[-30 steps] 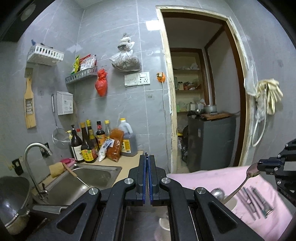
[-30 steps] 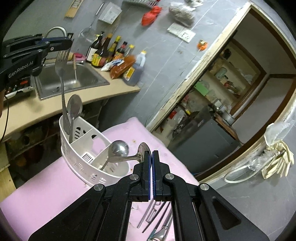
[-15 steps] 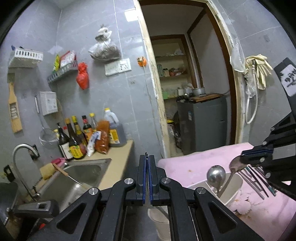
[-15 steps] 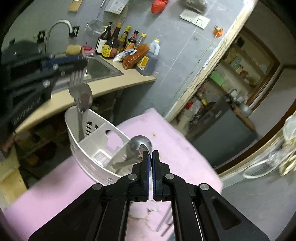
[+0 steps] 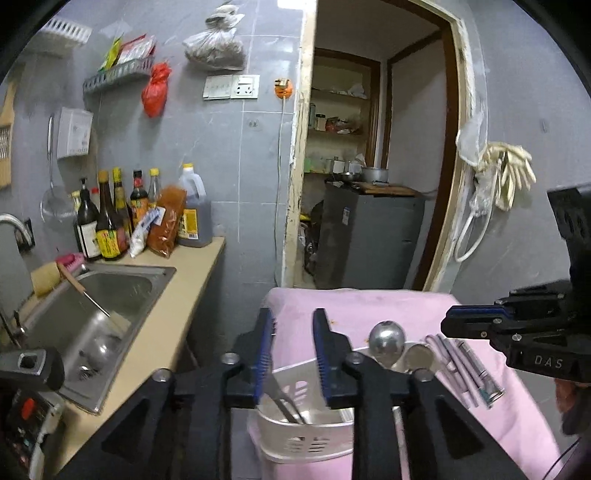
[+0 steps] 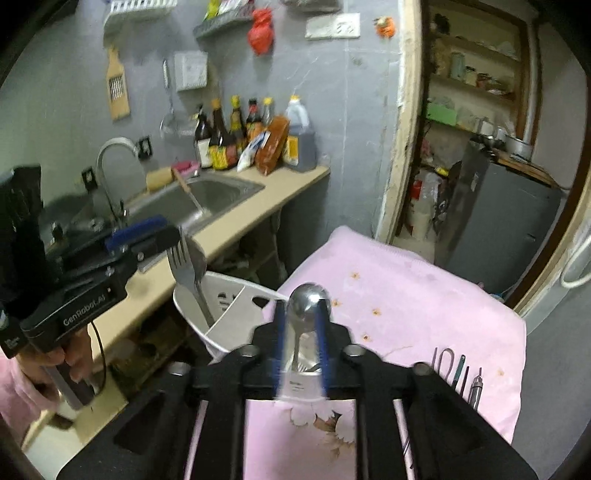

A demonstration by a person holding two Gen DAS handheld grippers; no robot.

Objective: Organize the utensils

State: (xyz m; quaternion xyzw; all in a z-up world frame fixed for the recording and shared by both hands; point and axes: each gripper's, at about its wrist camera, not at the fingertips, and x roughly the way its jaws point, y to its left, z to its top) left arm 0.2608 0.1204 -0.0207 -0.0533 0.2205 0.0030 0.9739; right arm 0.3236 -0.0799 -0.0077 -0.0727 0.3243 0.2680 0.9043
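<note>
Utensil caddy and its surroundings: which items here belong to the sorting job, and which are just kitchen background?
Job:
white caddy
fork
ladle
loose utensils on the pink cloth
left gripper, right gripper, jaws opening

Background:
sauce bottles
sink
red bag
rubber gloves

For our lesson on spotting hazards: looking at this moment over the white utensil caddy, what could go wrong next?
1. The left tongs are opening over the white caddy; the fork stands tall there and might lean or tip out.
2. The right tongs are opening around the ladle; it leans on the rim and could slide onto the pink cloth.
3. The caddy sits at the cloth's edge, so a bump might push it off.
</note>
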